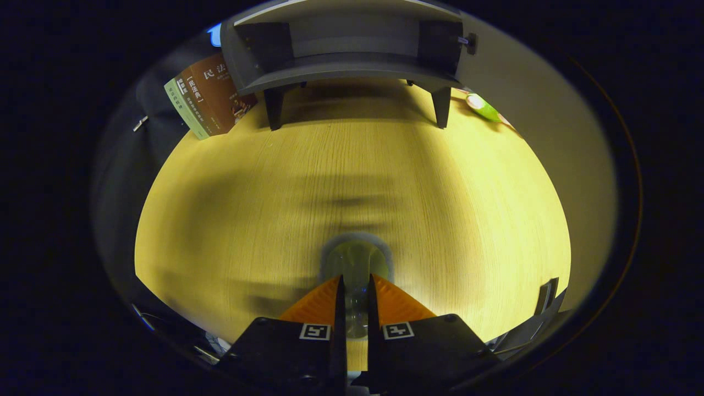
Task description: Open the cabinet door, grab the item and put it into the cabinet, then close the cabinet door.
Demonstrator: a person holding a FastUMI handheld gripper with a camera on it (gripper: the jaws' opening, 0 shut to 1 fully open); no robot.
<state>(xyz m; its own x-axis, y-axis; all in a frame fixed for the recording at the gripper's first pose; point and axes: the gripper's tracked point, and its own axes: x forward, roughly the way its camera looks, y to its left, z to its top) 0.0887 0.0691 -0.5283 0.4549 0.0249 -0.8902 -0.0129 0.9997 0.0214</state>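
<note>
Blurrily, the claw (355,286) grips a clear cup (356,261), mostly hidden; cabinet (352,60) top cut off.

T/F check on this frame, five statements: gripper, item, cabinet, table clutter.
1. The gripper is shut on a clear glass item. True, both fingers press on it.
2. The cabinet stands open beyond the fingers. True, its dark inside shows between the doors.
3. The item already sits inside the cabinet. False, it is held between the fingers, above the wooden table, well short of the cabinet.
4. A brown book lies by the cabinet's left leg. True.
5. The green object lies between the fingers. False, it lies on the table beside the cabinet's right leg.
</note>
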